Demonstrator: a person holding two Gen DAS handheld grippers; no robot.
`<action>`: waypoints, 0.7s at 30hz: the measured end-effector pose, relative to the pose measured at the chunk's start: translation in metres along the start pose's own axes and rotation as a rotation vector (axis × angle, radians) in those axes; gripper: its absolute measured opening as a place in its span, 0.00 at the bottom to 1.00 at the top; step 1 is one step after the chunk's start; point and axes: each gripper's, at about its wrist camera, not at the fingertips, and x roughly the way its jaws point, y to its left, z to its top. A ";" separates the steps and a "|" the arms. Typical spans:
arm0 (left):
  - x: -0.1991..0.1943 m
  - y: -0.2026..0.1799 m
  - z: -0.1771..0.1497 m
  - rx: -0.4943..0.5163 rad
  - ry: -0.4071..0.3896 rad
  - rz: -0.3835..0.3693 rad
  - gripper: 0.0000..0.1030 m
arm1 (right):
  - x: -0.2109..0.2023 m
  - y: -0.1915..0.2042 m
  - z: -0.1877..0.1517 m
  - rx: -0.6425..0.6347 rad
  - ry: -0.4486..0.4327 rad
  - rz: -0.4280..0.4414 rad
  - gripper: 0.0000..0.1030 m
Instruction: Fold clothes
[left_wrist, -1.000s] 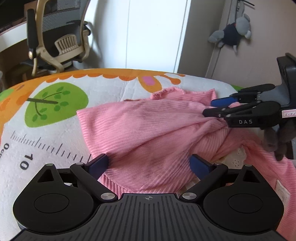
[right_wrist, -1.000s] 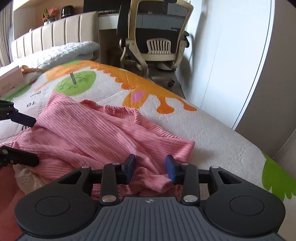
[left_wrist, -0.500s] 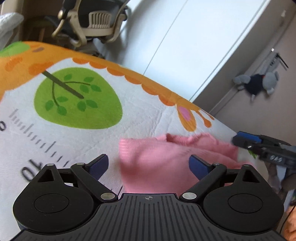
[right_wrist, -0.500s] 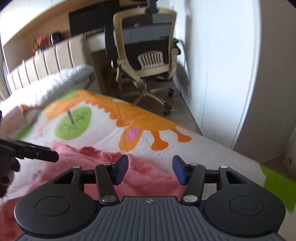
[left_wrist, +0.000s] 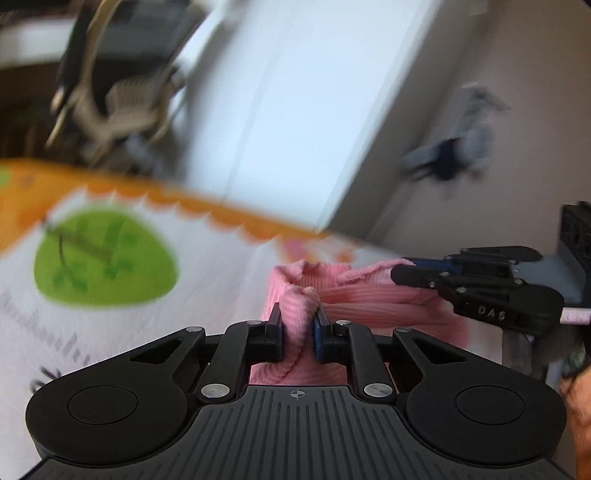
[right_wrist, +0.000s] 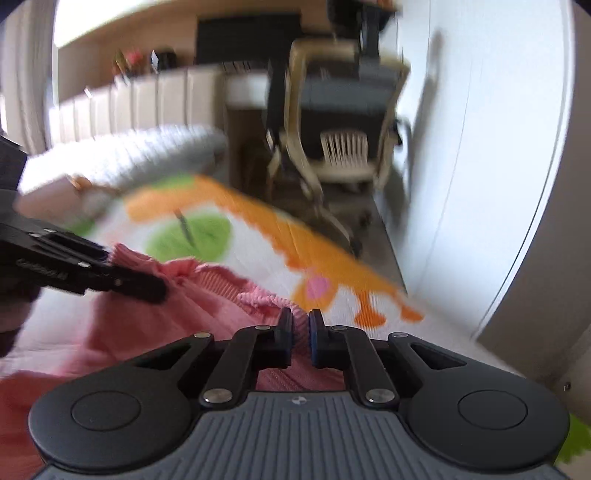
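Pink ribbed knit, a top (left_wrist: 369, 295), is pinched in both my grippers. Left gripper (left_wrist: 298, 328): fingers clenched on a bunched fold of the edge, cloth bulging up between the pads. Right gripper (right_wrist: 300, 334): fingers clenched on another bit of the same edge, a thin ridge of rib showing in the gap. From the left wrist view the right gripper sits at 3 o'clock, the knit pulled into straight ridges between the two grips, so I judge I am holding two points of one edge to spread it or carry it over as a fold.

Top is over the bed (left_wrist: 207, 280), which has a white cover with a green leaf print (left_wrist: 103, 258) at 10 o'clock and an orange scalloped border. In the right wrist view the rest of the top trails to 8 o'clock, crumpled, not flat. Which part of the garment I hold, hem or sleeve, I cannot tell. Both views are blurred. Chair (right_wrist: 343, 122) stands beyond the bed at 12 o'clock.
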 end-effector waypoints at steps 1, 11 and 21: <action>-0.017 -0.007 -0.001 0.018 -0.018 -0.031 0.16 | -0.024 0.005 -0.003 -0.012 -0.020 0.016 0.08; -0.110 -0.064 -0.086 0.186 0.178 -0.208 0.51 | -0.139 0.092 -0.094 -0.213 0.168 0.276 0.11; -0.114 -0.022 -0.091 -0.097 0.230 -0.182 0.91 | -0.132 0.001 -0.071 0.273 0.061 0.146 0.57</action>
